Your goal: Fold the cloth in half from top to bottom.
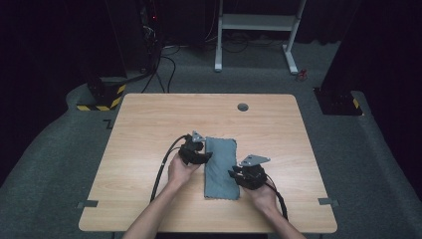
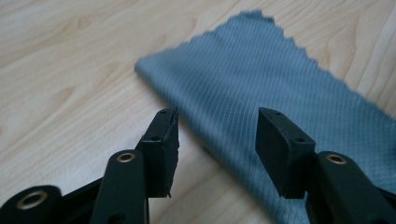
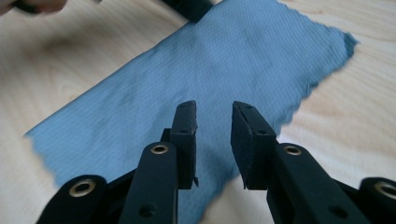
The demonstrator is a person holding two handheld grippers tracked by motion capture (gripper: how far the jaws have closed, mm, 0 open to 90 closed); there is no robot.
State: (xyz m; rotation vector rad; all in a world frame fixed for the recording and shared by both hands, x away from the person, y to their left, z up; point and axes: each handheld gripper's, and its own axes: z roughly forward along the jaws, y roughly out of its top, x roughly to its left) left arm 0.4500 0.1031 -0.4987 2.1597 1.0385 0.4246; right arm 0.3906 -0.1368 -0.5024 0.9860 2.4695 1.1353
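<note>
cloth [image 1: 221, 168] flat mid-bench [image 1: 149, 119], folded strip | judge it light, limp, grippy weave, will sag | left tongs [image 2: 217, 135] wide at its long edge | right tongs [image 3: 214, 140] narrow, empty | I'd pinch corners

The cloth [image 2: 280, 93] looks finely ribbed and matt, perhaps microfibre; the table [image 1: 149, 124] is smooth pale wood.

Bright, even light on the table [image 1: 149, 119], dark surroundings; gripper views soft at edges.
</note>
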